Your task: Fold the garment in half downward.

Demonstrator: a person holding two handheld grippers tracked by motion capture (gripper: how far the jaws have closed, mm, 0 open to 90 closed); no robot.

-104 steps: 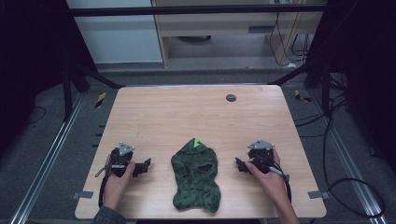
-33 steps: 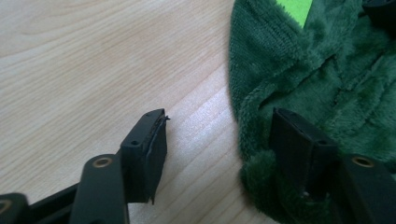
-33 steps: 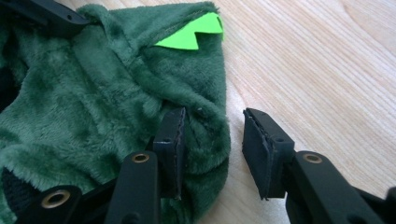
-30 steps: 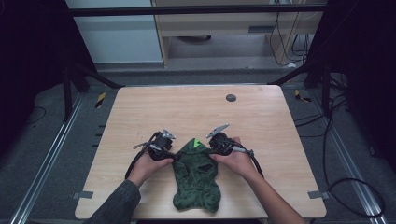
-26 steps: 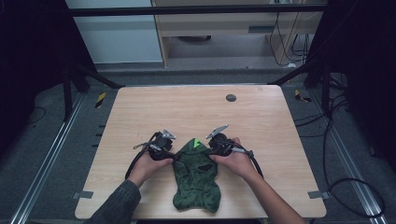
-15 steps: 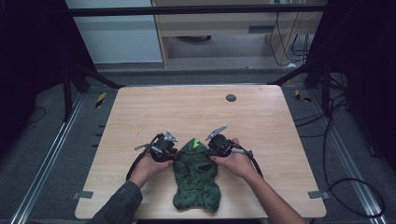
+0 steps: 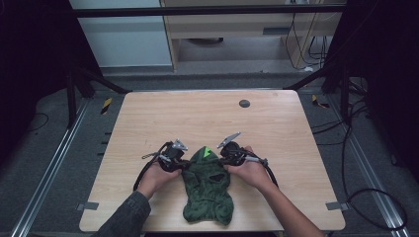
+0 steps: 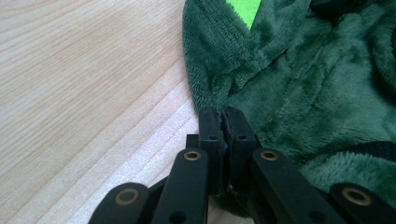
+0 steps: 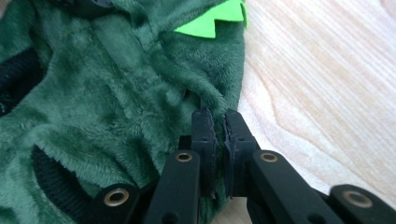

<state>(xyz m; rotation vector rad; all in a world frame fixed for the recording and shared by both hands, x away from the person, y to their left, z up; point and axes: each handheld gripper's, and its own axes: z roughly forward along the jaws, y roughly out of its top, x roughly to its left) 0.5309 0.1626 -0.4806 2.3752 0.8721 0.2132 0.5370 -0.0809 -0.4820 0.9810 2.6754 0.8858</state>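
Note:
A dark green fleece garment (image 7: 207, 190) with a bright green spike patch (image 7: 206, 152) and black-edged openings lies flat near the table's front edge. My left gripper (image 7: 184, 164) is at its upper left edge, and in the left gripper view its jaws are shut on the fleece hem (image 8: 219, 100). My right gripper (image 7: 223, 159) is at the upper right edge. Its jaws pinch the fleece edge (image 9: 217, 100) in the right gripper view, with the green patch (image 9: 212, 21) just beyond.
The wooden table (image 7: 197, 118) has a small dark round disc (image 7: 244, 103) near its far edge. Cables (image 7: 141, 173) trail from both grippers toward the front. Metal rails and a dark floor surround the table.
Both grippers came in from the garment's sides to its top corners. Over the last second they edged closer and now grip the fleece.

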